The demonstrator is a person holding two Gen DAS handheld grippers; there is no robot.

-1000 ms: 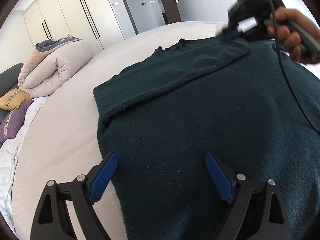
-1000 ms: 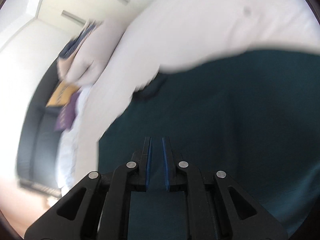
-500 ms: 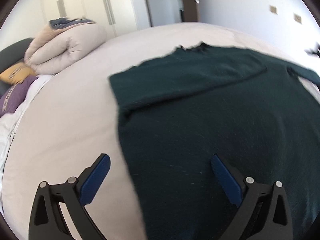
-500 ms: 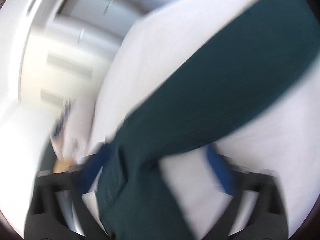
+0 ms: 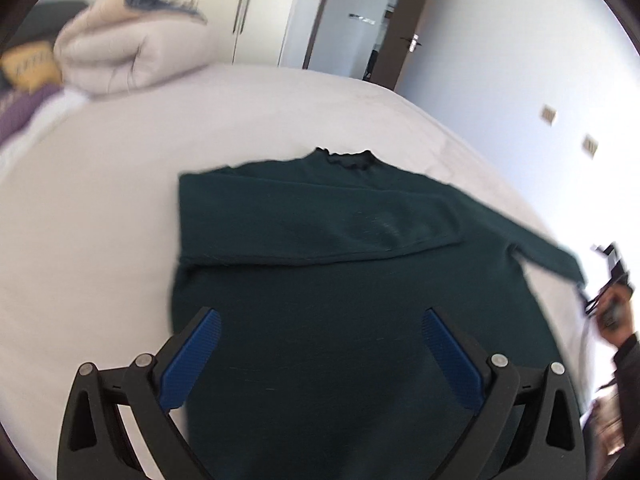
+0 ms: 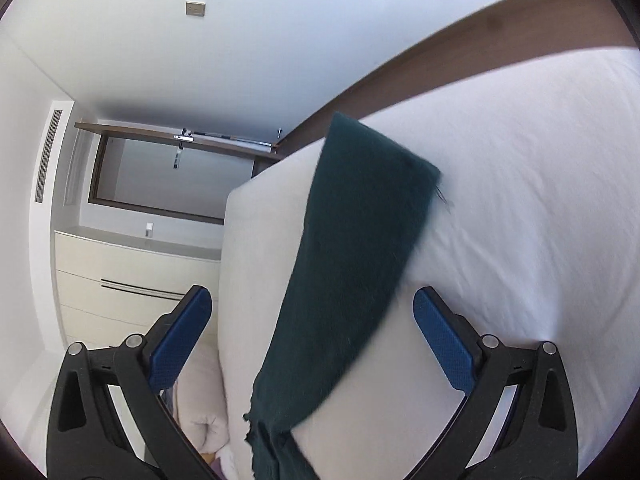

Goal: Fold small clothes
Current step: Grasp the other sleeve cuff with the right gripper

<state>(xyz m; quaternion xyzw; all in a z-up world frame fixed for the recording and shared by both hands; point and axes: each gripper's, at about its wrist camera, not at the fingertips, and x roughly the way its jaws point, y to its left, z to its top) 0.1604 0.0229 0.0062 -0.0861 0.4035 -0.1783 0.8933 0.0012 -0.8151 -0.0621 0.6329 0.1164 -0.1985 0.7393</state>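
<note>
A dark green sweater (image 5: 344, 288) lies flat on the white bed (image 5: 120, 184), neck away from me. Its left sleeve is folded across the chest. Its right sleeve (image 5: 536, 240) stretches out to the right. My left gripper (image 5: 320, 336) is open and empty, hovering over the sweater's lower body. In the right wrist view the right sleeve (image 6: 356, 256) lies straight on the sheet, cuff at the far end. My right gripper (image 6: 312, 320) is open and empty, its blue pads (image 6: 444, 344) on either side of the sleeve. It also shows at the right edge of the left wrist view (image 5: 608, 280).
A rolled beige duvet (image 5: 132, 52) and yellow and purple pillows (image 5: 24, 92) sit at the bed's far left. Wardrobes and an open door (image 5: 352, 32) stand behind. The bed's edge (image 6: 228, 280) drops off left of the sleeve, with white drawers (image 6: 132, 280) beyond.
My right gripper has opened and swung from the sweater's chest out to the right sleeve. My left gripper has pulled back and risen, staying open.
</note>
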